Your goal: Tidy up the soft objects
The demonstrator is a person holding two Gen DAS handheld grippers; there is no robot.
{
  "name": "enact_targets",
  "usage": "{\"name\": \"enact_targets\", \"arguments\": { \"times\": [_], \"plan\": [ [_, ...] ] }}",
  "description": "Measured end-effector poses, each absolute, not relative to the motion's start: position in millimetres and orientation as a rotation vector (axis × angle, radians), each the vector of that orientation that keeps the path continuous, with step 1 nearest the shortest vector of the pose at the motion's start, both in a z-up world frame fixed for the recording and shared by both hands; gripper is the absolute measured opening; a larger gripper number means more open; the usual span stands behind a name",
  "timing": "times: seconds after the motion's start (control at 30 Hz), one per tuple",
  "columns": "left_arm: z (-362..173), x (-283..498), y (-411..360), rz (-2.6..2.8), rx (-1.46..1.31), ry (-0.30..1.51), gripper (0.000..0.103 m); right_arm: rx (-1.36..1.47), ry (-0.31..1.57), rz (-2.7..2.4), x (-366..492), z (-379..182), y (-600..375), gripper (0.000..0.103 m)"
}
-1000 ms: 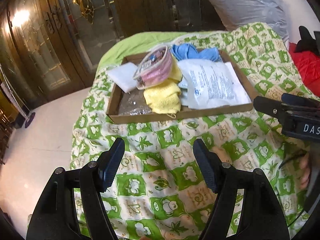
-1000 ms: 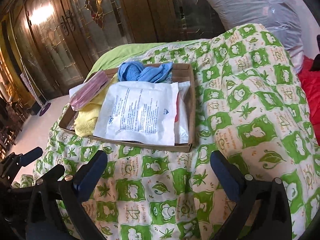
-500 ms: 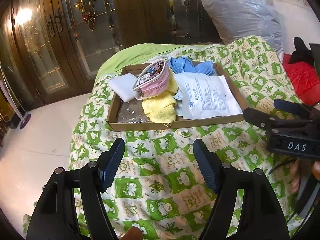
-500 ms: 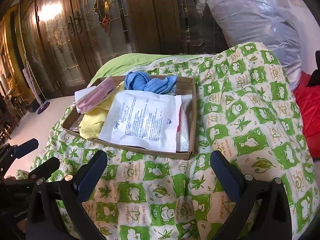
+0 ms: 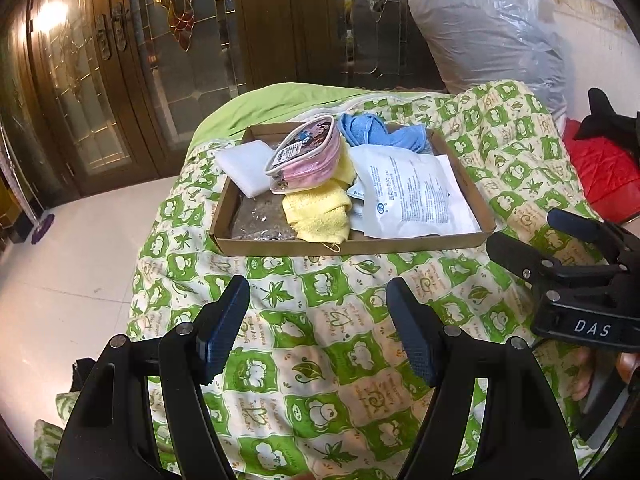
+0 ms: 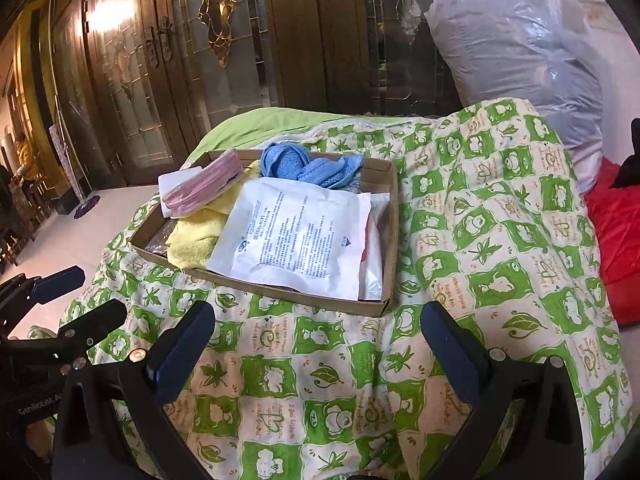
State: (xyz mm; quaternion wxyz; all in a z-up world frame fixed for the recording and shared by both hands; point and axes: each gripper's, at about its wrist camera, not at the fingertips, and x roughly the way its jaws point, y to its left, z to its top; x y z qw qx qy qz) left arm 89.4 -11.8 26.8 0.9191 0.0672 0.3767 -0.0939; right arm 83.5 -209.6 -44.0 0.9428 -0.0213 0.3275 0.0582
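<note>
Nearest, the left gripper [image 5: 318, 328] hangs over the green-and-cream checked quilt [image 5: 320, 344] with its two dark fingers spread wide and nothing between them. The right gripper [image 6: 318, 354] hovers beside it, to the right, its jaws likewise wide apart and empty; from the left wrist view it shows at the right edge, with part of a hand [image 5: 600, 372] under it. Only bare quilt lies between both grippers and the box, so nothing blocks the way to it.

Farther off, in the middle of the quilt, sits a shallow cardboard tray [image 5: 352, 245] holding the soft things. At its near left corner lies a clear crinkly packet [image 5: 258, 220], flat on the tray floor. Just right of that a folded yellow cloth [image 5: 318, 214] reaches the near wall. A pink zip pouch [image 5: 306, 158] rests tilted on the yellow cloth's far part, and a white folded pad [image 5: 248, 166] lies left of the pouch, overhanging the tray's left wall. The right half is covered by a white printed packet [image 6: 292, 236], with a second clear packet [image 6: 374, 248] showing from under its right edge. A crumpled blue cloth [image 6: 308, 166] lies at the far wall.

Beyond the quilt come a plain green sheet [image 5: 280, 100], then glazed wooden doors [image 5: 192, 40]. To the far right stands a bulging plastic bag [image 6: 520, 36], with a red cover [image 6: 616, 232] nearer on the right.
</note>
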Motion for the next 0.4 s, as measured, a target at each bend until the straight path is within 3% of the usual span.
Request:
{"name": "enact_targets", "arguments": {
  "times": [0.4],
  "plan": [
    [26.9, 89.8, -9.3, -0.18, 0.119, 0.778, 0.072, -0.045, 0.699, 0.112, 83.1, -47.7, -206.5, 0.103]
  ]
}}
